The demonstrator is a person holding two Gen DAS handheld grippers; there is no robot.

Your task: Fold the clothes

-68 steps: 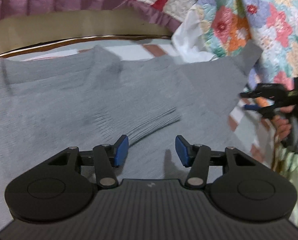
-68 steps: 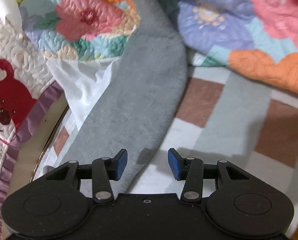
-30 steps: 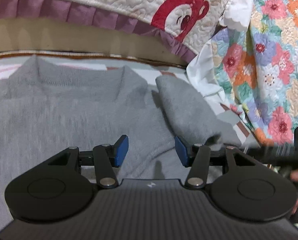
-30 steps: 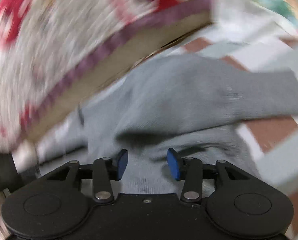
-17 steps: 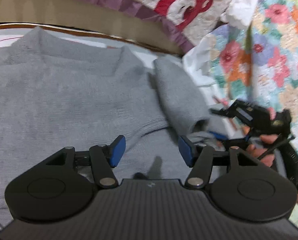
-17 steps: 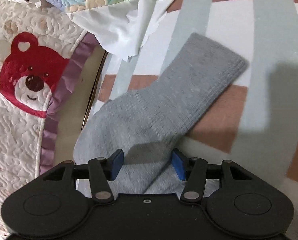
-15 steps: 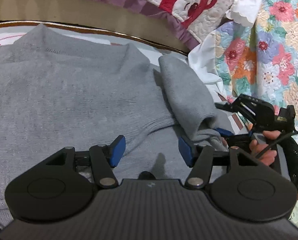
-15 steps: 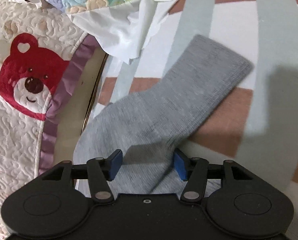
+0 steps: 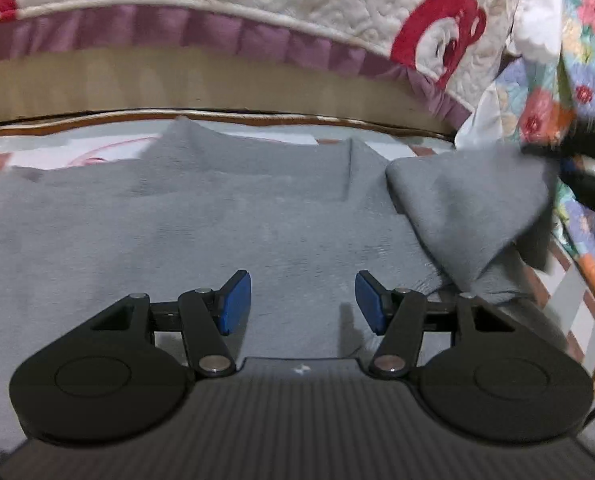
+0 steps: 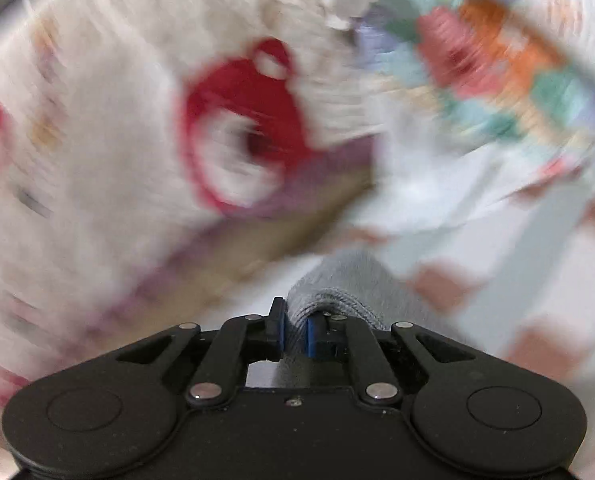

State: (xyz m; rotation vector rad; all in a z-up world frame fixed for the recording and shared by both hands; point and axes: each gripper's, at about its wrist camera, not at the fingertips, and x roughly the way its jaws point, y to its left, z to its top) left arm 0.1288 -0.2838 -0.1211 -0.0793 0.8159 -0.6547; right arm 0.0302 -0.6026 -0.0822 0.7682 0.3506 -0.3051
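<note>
Now the right gripper [image 10: 295, 334] is closing on the sleeve [image 10: 337, 300], pads pinching knit.
Only the left view shows the whole sweater [image 9: 201, 220] (left gripper [image 9: 303, 304] half-open, empty); half a second ago the sleeve lay flat.

We are in a home bedroom: a cream quilted bedspread with red bear motifs and purple frill [image 9: 257, 8], a floral patchwork quilt [image 9: 589, 40], and a checked bedsheet [image 10: 497, 248].

Right gripper [image 10: 295, 330] closing (cloth pinched); left gripper [image 9: 303, 300] agape.
</note>
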